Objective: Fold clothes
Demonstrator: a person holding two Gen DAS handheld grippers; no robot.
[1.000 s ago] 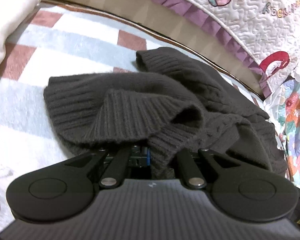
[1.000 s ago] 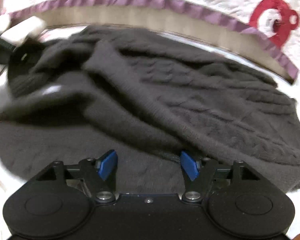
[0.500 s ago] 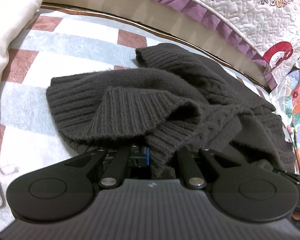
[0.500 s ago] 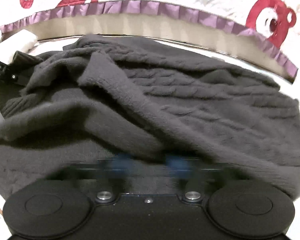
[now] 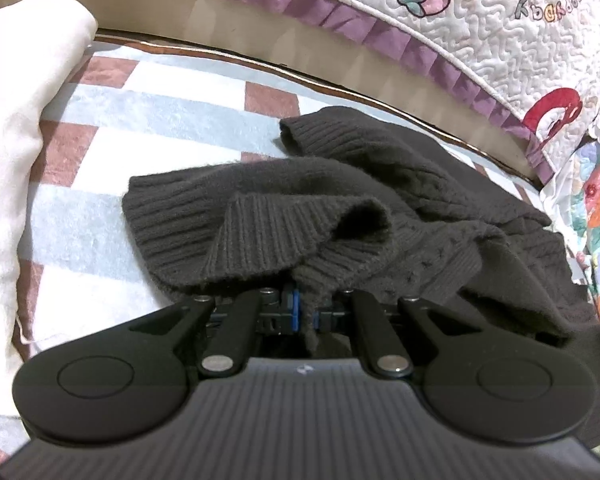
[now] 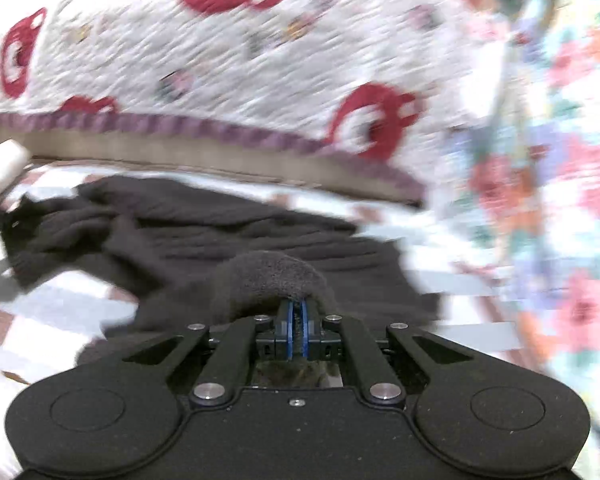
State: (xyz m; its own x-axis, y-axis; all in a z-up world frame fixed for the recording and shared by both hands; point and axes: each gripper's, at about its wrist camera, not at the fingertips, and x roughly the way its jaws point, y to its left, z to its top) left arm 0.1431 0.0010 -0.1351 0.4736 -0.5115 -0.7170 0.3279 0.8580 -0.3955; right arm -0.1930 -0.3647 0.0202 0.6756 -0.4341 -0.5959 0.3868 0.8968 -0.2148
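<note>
- The dark grey sweater (image 5: 380, 208) lies crumpled on a checked blanket (image 5: 172, 120) with pale blue, white and brown-red squares. It is not yet flat and not yet folded.
- The left hand-held gripper (image 5: 306, 312) is closed on a ribbed edge of the sweater. A strip of knit hangs down between its blue pads, so the jaws stand narrow with cloth between them.
- The right hand-held gripper (image 6: 298, 320) is also closed on the sweater (image 6: 236, 236). A rounded hump of the fabric rises just over its tips, and the blue pads stand almost together.
- I judge that both grippers hold edges far from each other so that the garment can be lifted and spread out before any fold is made. This is only a judgement from the two grasps.
- The right view is blurred, so the exact part of the sweater it holds cannot be told.
- A white cloth (image 5: 16, 128) lies at the left side of the blanket, apart from the sweater.
- Behind the blanket there is a white quilt (image 5: 480, 40) with a purple frill, red figures and a strawberry picture. A floral cloth (image 6: 548, 160) is at the right.
- The quilt has coloured letters (image 5: 554, 0), which stand upside down in this view. I cannot read them with certainty. No brand label shows on the sweater.
</note>
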